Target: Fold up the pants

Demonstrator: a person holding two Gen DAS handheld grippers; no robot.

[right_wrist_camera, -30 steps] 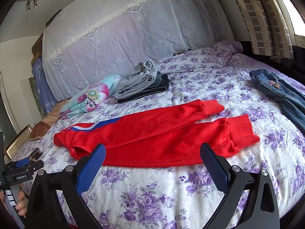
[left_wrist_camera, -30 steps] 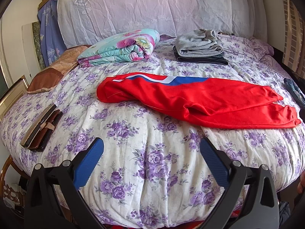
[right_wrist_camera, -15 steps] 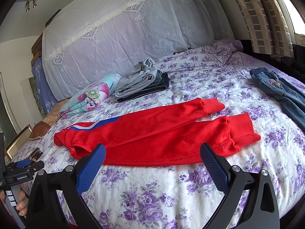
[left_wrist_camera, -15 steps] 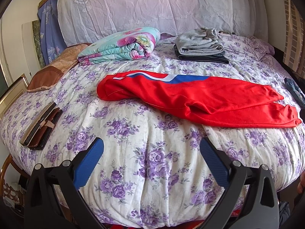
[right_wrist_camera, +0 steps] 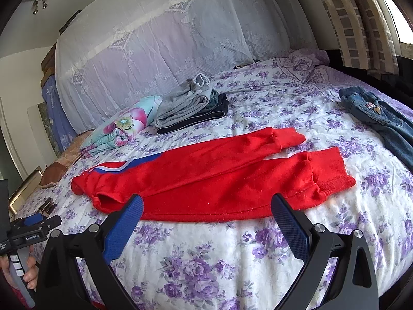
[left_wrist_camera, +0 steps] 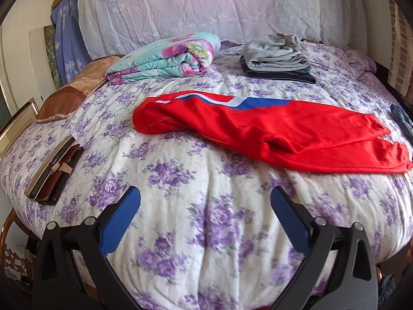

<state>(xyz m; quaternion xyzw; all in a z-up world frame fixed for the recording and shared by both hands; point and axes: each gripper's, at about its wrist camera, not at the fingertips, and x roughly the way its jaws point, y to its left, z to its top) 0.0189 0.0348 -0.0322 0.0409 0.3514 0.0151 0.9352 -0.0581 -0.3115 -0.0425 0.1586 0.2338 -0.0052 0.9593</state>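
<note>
Red track pants (left_wrist_camera: 258, 126) with a blue and white side stripe lie spread across the purple-flowered bed cover (left_wrist_camera: 201, 206), waistband to the left, both leg cuffs to the right. In the right wrist view the same red pants (right_wrist_camera: 219, 173) stretch from lower left to right. My left gripper (left_wrist_camera: 205, 199) hovers open above the cover, short of the pants, with nothing between its blue pads. My right gripper (right_wrist_camera: 206, 206) is open too, its fingertips just at the near edge of the pants, touching nothing. The left gripper (right_wrist_camera: 31, 223) also appears at the far left, in a hand.
A stack of folded grey and dark clothes (left_wrist_camera: 277, 56) and a rolled floral blanket (left_wrist_camera: 165, 56) lie near the lace-covered headboard. Blue jeans (right_wrist_camera: 382, 118) lie at the bed's right edge. A brown wallet and flat cases (left_wrist_camera: 54, 168) sit on the left, beside a brown cushion (left_wrist_camera: 67, 98).
Both cameras have drifted slightly; the pants sit a touch higher in the left wrist view. Nothing was grasped and both grippers stay open.
</note>
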